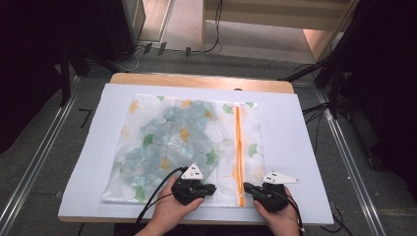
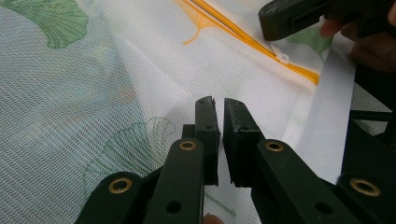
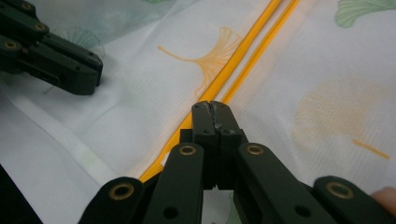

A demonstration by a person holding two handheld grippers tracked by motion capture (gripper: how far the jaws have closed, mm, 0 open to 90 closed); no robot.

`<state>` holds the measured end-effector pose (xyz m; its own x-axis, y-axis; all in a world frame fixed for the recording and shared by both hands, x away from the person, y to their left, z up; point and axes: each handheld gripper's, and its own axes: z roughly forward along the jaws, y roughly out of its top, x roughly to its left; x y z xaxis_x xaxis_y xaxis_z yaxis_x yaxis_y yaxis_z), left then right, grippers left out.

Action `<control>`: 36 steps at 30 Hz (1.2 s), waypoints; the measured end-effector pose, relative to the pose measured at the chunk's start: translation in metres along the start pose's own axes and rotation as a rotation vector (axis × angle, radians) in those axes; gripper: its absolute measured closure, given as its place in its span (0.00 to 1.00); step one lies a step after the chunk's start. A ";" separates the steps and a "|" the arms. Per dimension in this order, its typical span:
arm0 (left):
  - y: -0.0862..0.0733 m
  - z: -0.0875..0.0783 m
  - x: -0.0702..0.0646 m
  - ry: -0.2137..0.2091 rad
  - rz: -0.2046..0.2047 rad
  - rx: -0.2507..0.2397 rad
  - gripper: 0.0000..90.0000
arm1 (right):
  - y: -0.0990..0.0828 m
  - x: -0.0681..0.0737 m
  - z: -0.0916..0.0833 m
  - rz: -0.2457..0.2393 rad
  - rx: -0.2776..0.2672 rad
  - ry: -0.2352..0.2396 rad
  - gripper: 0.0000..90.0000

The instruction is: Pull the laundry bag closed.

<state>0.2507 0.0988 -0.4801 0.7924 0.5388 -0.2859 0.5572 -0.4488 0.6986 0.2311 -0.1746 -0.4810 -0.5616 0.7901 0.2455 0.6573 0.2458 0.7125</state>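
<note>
The mesh laundry bag lies flat on the white sheet over the desk, its near edge just in front of the person's hands, and the work of the zipper looks barely begun. The orange zipper runs from the far edge of the bag to the near one, and the white pull tab sits close to the near end, so the whole run is probably still to be travelled. The right tongs are pressed together right over the zipper line (whether they pinch anything I cannot tell), while the left tongs stand a narrow slit apart above the mesh, just beside the zipper, holding nothing. The bag is thin, see-through white netting printed with green and yellow ginkgo leaves, and a folded, blue-grey patterned cloth shows through its left part.
</note>
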 end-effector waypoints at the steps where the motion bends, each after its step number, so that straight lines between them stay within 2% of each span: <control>1: 0.000 0.000 0.000 0.000 0.000 0.000 0.95 | 0.000 0.001 0.001 -0.009 0.015 -0.004 1.00; 4: 0.000 0.000 0.000 -0.004 -0.003 -0.004 0.95 | -0.001 0.001 0.000 -0.006 0.022 0.014 1.00; 7: 0.000 0.000 0.000 -0.002 -0.004 -0.004 0.95 | -0.005 0.000 -0.005 0.027 0.033 0.032 1.00; 12: 0.000 0.000 0.000 0.000 -0.001 0.000 0.95 | -0.009 -0.003 -0.010 0.036 0.054 0.054 1.00; 15: 0.000 0.000 0.000 0.000 -0.001 0.001 0.95 | -0.009 -0.003 -0.013 0.051 0.038 0.072 1.00; 18: 0.000 0.000 0.000 0.000 0.000 0.000 0.95 | -0.009 -0.003 -0.016 0.061 0.020 0.076 0.95; 20: 0.000 0.000 0.000 -0.002 -0.002 -0.003 0.95 | -0.009 -0.004 -0.016 0.063 0.019 0.095 0.92; 22: 0.000 0.000 0.000 -0.002 -0.002 -0.003 0.95 | -0.010 -0.004 -0.015 0.054 0.023 0.119 0.88; 26: 0.000 0.000 0.000 0.000 0.000 -0.001 0.95 | -0.011 0.000 -0.010 0.025 0.058 0.111 0.86; 27: 0.000 0.000 0.000 0.000 0.000 -0.001 0.95 | -0.012 0.001 -0.010 0.015 0.050 0.105 0.86; 30: 0.000 0.000 0.000 0.000 0.000 -0.001 0.95 | -0.014 0.004 -0.011 0.011 0.045 0.086 0.92; 33: 0.000 0.000 0.000 0.002 0.003 0.000 0.95 | -0.014 0.003 -0.011 0.004 0.057 0.089 0.99; 36: 0.000 0.000 0.000 0.002 0.002 0.000 0.95 | -0.013 0.006 -0.012 -0.016 0.064 0.078 1.00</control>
<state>0.2504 0.0986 -0.4800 0.7932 0.5391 -0.2831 0.5553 -0.4497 0.6995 0.2132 -0.1794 -0.4805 -0.6082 0.7403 0.2866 0.6770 0.2952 0.6742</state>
